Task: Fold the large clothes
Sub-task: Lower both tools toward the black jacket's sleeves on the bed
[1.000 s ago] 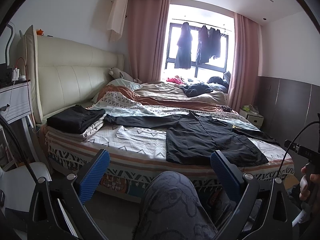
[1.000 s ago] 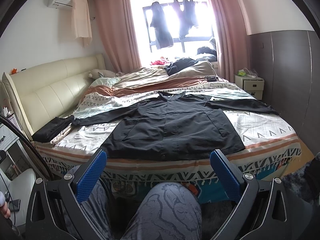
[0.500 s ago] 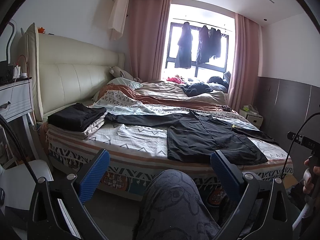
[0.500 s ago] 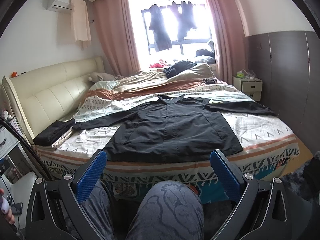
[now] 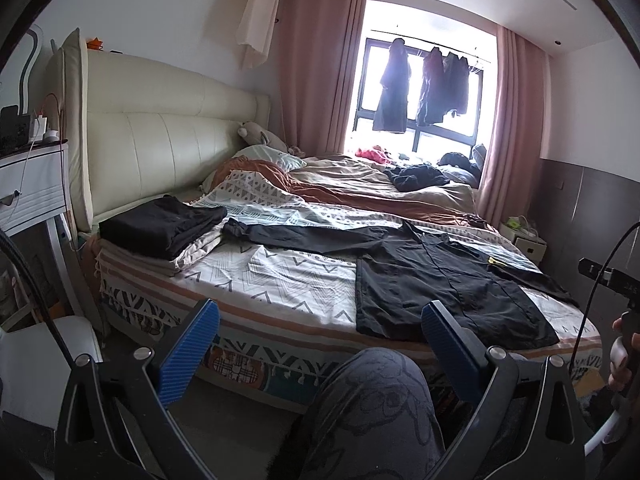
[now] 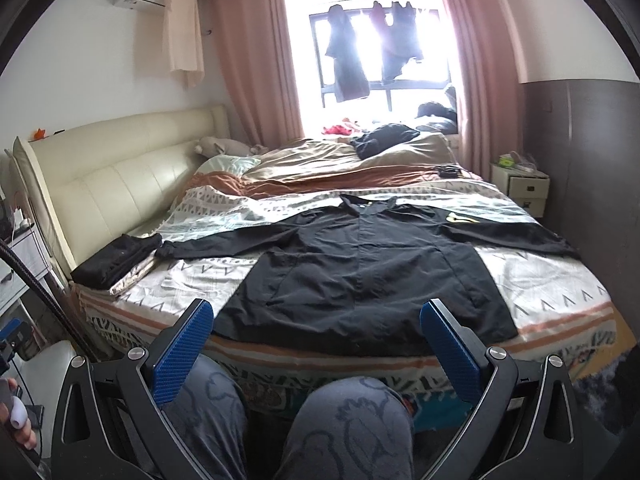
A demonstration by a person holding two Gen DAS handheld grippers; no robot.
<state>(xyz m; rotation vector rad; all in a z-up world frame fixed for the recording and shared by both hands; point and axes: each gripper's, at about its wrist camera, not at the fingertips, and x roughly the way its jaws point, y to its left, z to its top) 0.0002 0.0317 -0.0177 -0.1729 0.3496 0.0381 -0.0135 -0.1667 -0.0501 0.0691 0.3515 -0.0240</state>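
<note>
A large black shirt lies spread flat on the bed, front up, with both sleeves stretched out to the sides. It also shows in the left wrist view, right of centre. My left gripper is open and empty, held back from the bed's near edge. My right gripper is open and empty, in front of the shirt's hem and short of the bed. A folded pile of black clothes sits at the bed's left near corner, also in the right wrist view.
The bed has a patterned cover, with rumpled brown bedding behind. The person's knees are between the grippers and the bed. A white nightstand stands left, another right. Clothes hang at the window.
Both grippers have drawn back slightly and tilted, so the bed sits a little lower and further in view. The shirt has not moved. Both stay open.
</note>
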